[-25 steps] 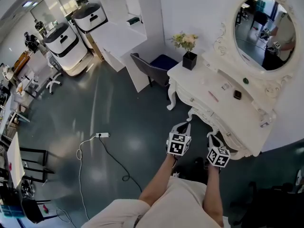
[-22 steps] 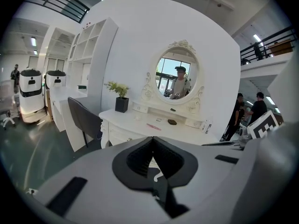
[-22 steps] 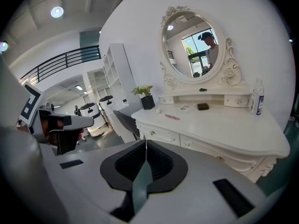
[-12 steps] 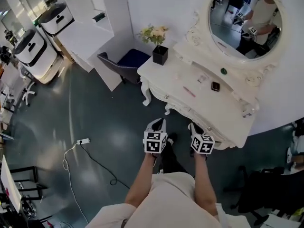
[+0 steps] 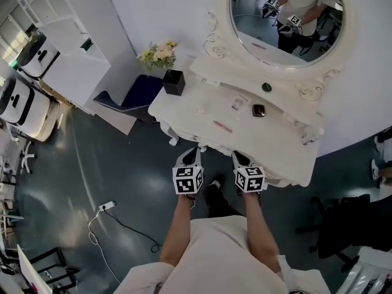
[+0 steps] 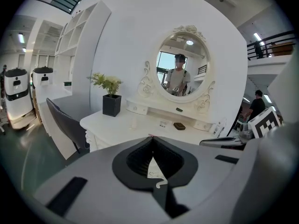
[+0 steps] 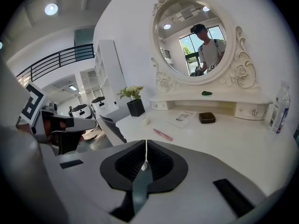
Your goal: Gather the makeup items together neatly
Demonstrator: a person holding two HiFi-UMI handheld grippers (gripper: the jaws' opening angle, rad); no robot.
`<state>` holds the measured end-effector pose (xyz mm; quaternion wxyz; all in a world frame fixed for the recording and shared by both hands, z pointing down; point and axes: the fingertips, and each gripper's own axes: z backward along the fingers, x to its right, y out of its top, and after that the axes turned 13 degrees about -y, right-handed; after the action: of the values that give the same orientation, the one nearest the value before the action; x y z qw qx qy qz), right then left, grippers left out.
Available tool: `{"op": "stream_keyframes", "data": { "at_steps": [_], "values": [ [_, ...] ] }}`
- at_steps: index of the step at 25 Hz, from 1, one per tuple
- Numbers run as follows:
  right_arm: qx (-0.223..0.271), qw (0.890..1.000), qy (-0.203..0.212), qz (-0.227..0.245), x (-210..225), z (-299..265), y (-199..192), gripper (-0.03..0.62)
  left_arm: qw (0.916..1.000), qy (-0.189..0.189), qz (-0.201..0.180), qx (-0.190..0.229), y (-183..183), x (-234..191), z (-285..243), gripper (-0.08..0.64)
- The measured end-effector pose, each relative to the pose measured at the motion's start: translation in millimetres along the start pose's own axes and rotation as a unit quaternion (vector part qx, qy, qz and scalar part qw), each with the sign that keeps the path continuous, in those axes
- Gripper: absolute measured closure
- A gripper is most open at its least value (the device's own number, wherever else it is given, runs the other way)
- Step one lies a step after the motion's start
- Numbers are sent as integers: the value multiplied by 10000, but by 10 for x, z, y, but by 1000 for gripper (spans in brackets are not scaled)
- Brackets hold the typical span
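On the white dressing table [image 5: 184, 106] lie a pink stick [image 5: 222, 126], a dark compact [image 5: 259, 110], a small clear packet [image 5: 236, 105] and a small pale item [image 5: 200, 110]. A green item [image 5: 266, 87] sits on the shelf under the mirror. At the table's right end stands a clear bottle [image 5: 308, 138]. My left gripper [image 5: 188, 157] and right gripper [image 5: 240, 158] are side by side at the table's front edge, both shut and empty. From the right gripper [image 7: 146, 141] I see the pink stick [image 7: 162, 135], the compact [image 7: 207, 118] and the bottle [image 7: 279, 107]. The left gripper [image 6: 150, 136] faces the compact [image 6: 179, 126].
A black pot of flowers [image 5: 173, 81] stands at the table's left end. The oval mirror [image 5: 285, 17] shows the person holding both grippers. A dark chair [image 5: 131, 97] sits left of the table. White shelving [image 5: 67, 41] and a cable with a plug strip [image 5: 107, 206] are on the left.
The dressing table has come nearer and shifted left in the head view as the person walked up to it. Both grippers now reach its front edge, still shut.
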<state>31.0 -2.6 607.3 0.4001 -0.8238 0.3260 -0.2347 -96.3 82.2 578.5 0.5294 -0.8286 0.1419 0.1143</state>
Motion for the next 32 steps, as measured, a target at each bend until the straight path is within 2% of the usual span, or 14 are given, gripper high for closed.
{"op": "stream_keyframes", "data": {
  "at_steps": [5,11,15,20,21,22,23,25,28,30,32],
  "values": [
    [21,9999,-141,36,197,-347,269,546,9995,-203,-169,-199,207,-92,-479,545],
    [-40,9998,0,196,316,-777,496,546,9986,-278,-240,-372,421,-263,-990,545],
    [-136,9987,68,482,341,-1060,547,545,9975,-349,-250,-568,418,-371,-1289,545],
    [-370,9941,381,943,313,-1472,566,542,9951,-414,-302,-846,365,-486,-1630,545],
    [-437,9925,454,1046,289,-1547,550,519,9946,-410,-331,-891,363,-511,-1666,545],
    [-516,9902,545,1176,256,-1613,529,458,9944,-402,-341,-911,367,-534,-1696,545],
    [-605,9869,648,1350,218,-1668,509,440,9945,-397,-328,-908,381,-551,-1721,545],
    [-784,9762,875,1822,122,-1739,467,440,9950,-403,-281,-873,413,-576,-1759,545],
    [-1073,9520,1210,2598,-18,-1804,323,440,9948,-446,-231,-892,405,-605,-1808,545],
    [-1264,9376,1330,2953,-58,-1860,222,440,9939,-525,-254,-939,397,-602,-1856,545],
    [-1398,9286,1321,3172,-65,-1912,140,440,9921,-651,-347,-1010,404,-584,-1881,545]
  ]
}}
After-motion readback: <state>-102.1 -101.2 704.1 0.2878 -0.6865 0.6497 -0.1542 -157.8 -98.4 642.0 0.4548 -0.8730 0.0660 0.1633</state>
